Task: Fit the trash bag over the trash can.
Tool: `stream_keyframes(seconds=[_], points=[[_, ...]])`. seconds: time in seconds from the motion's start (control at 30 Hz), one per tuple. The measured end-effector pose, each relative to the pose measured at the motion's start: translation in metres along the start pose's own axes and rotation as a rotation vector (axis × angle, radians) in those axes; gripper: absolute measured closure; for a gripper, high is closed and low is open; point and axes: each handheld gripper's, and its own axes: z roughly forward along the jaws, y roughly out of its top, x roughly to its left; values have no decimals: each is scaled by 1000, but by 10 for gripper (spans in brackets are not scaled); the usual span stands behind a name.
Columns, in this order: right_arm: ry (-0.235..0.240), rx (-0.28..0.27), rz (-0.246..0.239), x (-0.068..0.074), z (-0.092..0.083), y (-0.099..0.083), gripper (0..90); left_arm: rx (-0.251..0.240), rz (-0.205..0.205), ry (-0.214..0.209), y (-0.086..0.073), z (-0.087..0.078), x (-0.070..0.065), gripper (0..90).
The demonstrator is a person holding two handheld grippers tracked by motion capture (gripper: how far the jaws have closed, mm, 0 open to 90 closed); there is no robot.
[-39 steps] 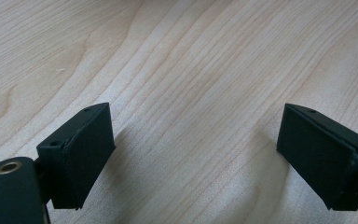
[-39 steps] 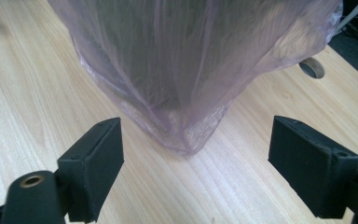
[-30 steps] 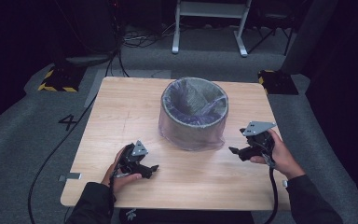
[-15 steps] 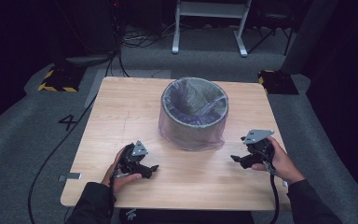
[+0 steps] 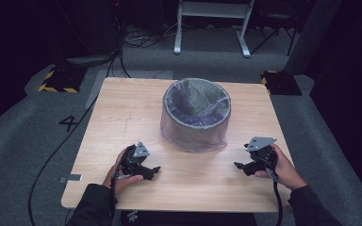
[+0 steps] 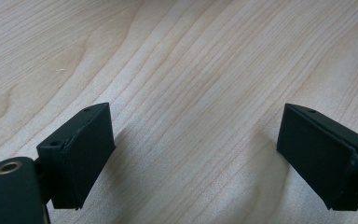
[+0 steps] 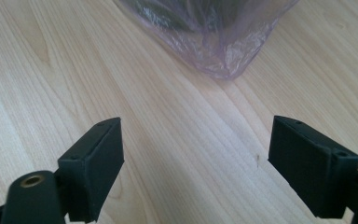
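A round bin [image 5: 195, 114] lined with a thin purple plastic bag stands upright in the middle of the wooden table [image 5: 122, 108]. My left gripper [image 5: 154, 170] rests low over the table near its front left, held in a hand, pointing right. Its jaws stand wide apart [image 6: 193, 158] with only bare wood between them. My right gripper [image 5: 238, 165] is at the front right, pointing left, a little short of the bin. It is open too [image 7: 196, 163], and the bag's lower edge [image 7: 223, 51] lies ahead of its jaws.
The table's front edge runs just below both hands. Cables [image 5: 52, 155] trail over the grey floor at the left. A white metal frame [image 5: 212, 23] and dark equipment stand behind the table. Yellow-black striped blocks [image 5: 56, 80] sit at the far corners.
The right hand has come down and back toward the table's front right, lowering its gripper close to the wood. The left gripper has stayed where it was.
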Motion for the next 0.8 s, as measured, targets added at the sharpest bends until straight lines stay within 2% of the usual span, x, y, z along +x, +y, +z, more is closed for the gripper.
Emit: stream_keyframes(seconds=[0.07, 0.2, 0.57, 0.8], points=[[9, 10, 18, 1, 1, -2, 176, 0, 0, 0, 0, 0, 0, 105], [-3, 15, 7, 3, 1, -9, 179, 0, 0, 0, 0, 0, 0, 105], [0, 18, 52, 8, 5, -36, 179, 0, 0, 0, 0, 0, 0, 105], [-22, 38, 35, 14, 6, -46, 179, 0, 0, 0, 0, 0, 0, 105]])
